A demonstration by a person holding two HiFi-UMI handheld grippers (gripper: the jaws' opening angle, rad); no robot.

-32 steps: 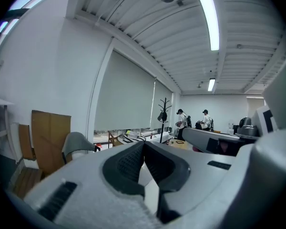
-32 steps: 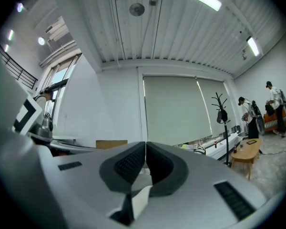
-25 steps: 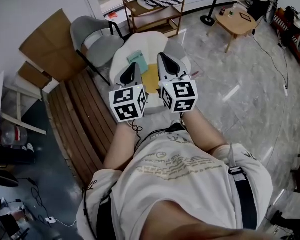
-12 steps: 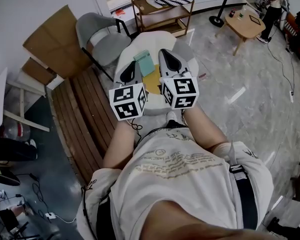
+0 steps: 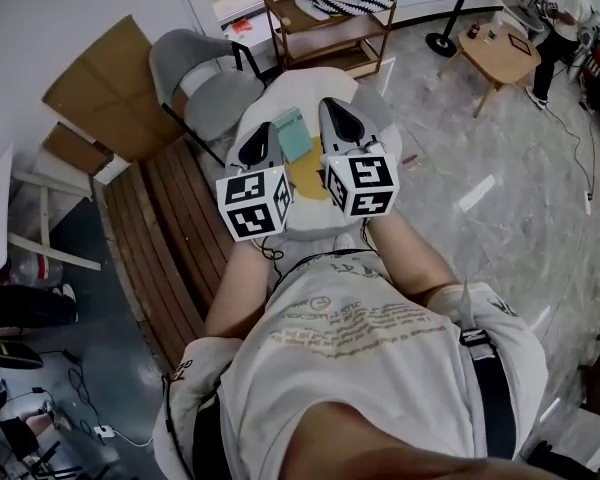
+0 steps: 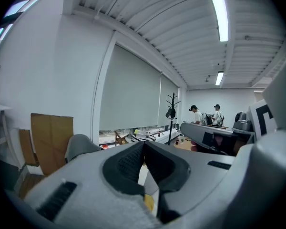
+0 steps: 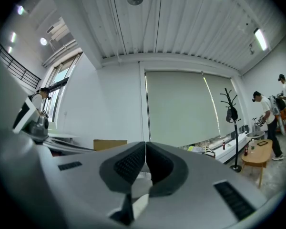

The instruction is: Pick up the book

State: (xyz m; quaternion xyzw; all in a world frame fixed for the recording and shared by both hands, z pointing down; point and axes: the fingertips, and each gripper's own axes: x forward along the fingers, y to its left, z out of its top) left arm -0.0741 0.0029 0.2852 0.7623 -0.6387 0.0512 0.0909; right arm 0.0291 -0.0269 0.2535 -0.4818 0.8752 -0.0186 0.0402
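Book (image 5: 293,134) lay between your left gripper (image 5: 263,130) and right gripper (image 5: 332,105) | thin, teal | both jaws pressed together, empty

I'm seeing a white printed T-shirt (image 5: 360,353), black strap (image 5: 490,393) and thin black cable (image 5: 276,259), and I'm running a grey black-padded left gripper (image 5: 265,130) and right gripper (image 5: 329,106), each carrying a black-and-white marker cube (image 5: 255,205).

The head camera looked steeply down past the wearer's chest onto the left gripper (image 5: 263,131), right gripper (image 5: 332,108) and round white table (image 5: 288,83). Each gripper camera rode close behind its own jaws, facing roughly level across the room. Both caught the coat stand (image 6: 172,109); the wooden shelf (image 5: 325,30) appeared shared with the head view.
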